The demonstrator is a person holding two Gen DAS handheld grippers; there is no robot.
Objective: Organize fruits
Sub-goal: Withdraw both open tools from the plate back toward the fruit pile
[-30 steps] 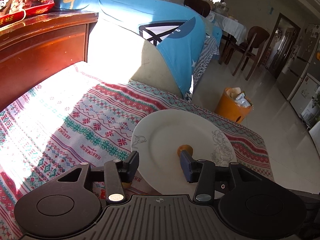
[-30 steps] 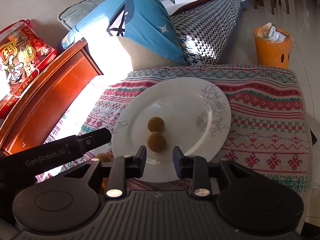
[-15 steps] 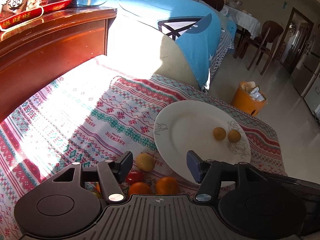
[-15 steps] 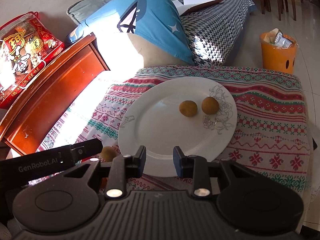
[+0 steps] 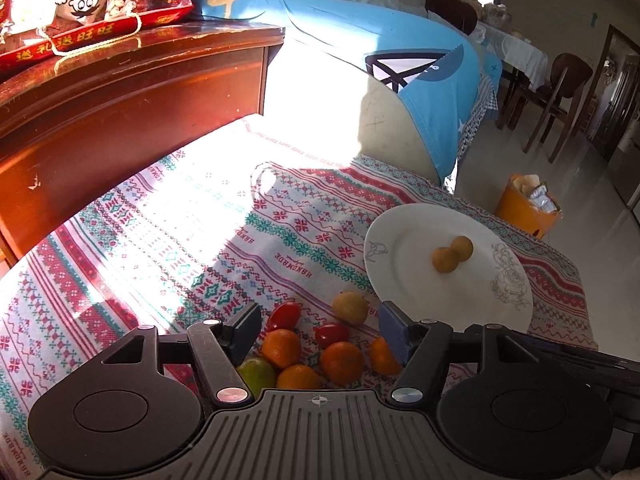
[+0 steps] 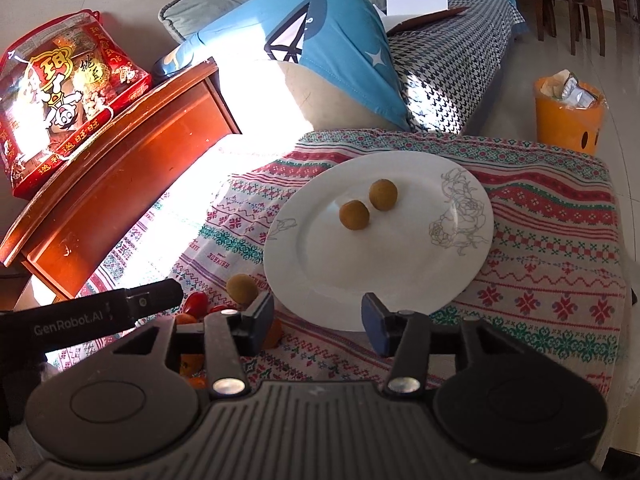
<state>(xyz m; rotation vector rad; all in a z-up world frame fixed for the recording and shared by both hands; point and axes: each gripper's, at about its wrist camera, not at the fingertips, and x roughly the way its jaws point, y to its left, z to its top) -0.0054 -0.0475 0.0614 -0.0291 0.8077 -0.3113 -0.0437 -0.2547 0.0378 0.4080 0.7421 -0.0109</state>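
Both sets of jaws stand wide apart and hold nothing. Our left gripper has pulled back from the plate: a second ago its jaws sat right over the white surface with one brown fruit between them, and now they hang over the loose pile on the patterned tabletop. Our right gripper has opened further than it was half a second ago and hovers at the plate's near rim.

What has changed on the plate is small. The two brown round fruits have rolled about on it and now lie near its middle, touching or nearly so in the left wrist view, slightly apart in the right. So we judge two pieces delivered and the left gripper returning for a third.

Left of the plate, off its rim, the rest waits: a yellowish-brown fruit just beside the plate edge, two cherry tomatoes, several oranges packed together, and a green one half hidden behind the left finger.

For the task, we reckon most of the work is ahead. The yellowish-brown fruit lies nearest the plate and seems the likely next pick, though the tight cluster of oranges may nudge apart when the jaws come down.
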